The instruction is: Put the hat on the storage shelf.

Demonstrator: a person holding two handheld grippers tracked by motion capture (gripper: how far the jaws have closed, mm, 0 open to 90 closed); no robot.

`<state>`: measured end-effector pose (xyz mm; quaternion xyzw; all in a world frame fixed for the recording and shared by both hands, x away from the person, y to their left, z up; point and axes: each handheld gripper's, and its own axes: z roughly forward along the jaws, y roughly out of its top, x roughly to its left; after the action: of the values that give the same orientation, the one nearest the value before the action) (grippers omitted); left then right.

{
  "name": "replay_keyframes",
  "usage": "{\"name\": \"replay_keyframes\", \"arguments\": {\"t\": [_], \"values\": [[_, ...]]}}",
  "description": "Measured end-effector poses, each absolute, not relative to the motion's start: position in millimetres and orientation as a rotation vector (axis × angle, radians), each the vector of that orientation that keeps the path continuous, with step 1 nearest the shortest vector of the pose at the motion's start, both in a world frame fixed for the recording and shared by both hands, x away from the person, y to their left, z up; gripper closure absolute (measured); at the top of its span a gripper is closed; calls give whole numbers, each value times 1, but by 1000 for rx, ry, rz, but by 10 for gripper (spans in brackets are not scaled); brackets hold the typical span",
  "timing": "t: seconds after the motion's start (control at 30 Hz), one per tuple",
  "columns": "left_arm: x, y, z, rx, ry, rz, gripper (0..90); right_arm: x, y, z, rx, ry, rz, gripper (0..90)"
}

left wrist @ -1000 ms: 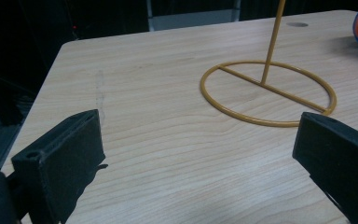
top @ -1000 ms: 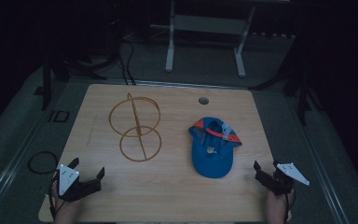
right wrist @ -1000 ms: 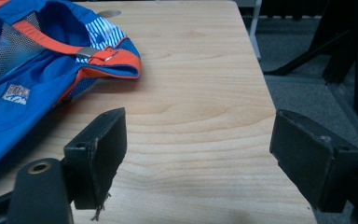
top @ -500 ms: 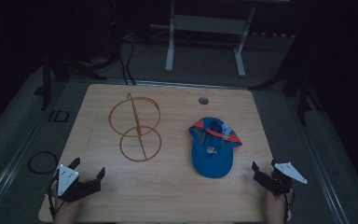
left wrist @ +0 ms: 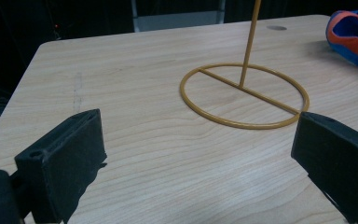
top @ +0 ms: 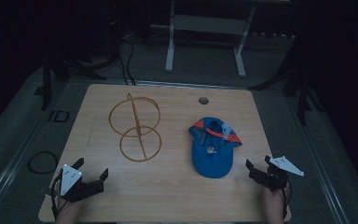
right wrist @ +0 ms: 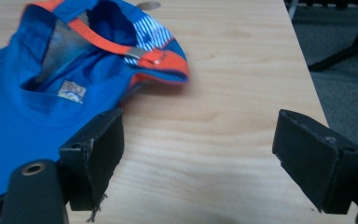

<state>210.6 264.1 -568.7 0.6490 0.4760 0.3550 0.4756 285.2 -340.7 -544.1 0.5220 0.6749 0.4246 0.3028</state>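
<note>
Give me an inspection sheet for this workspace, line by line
Surface: wooden table, round hole near far edge.
Job's things: blue cap lying upside down, right of centre; gold wire stand upright, left of centre.
Clutter: nothing seen.
Grippers: left gripper open at near left corner; right gripper open beside the cap, not touching.
Cables: black loop on floor, left.
Surroundings: dark room, grey floor, white frame behind table.

One light wooden worktop (top: 177, 186) carries one blue cap with orange trim (top: 211, 151) and one yellow wire stand (top: 137, 128), built from two rings joined by one thin rod. Two black hand-held grippers are present, the left gripper (top: 92, 177) and the right gripper (top: 259, 168), each with two fingers.
</note>
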Motion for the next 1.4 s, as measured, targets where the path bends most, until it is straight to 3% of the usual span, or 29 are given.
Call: {"name": "replay_keyframes", "arguments": {"t": [0.73,1.2,1.4], "values": [[212,260,-570,1619,1152,850,32,312,-335,-481,1260,1862,1213,139],[213,260,-570,1620,1147,848,32,359,-322,-449,1261,1974,1245,133],[213,259,-570,1628,1132,851,32,387,-312,-448,1243,2023,1227,174]]}}
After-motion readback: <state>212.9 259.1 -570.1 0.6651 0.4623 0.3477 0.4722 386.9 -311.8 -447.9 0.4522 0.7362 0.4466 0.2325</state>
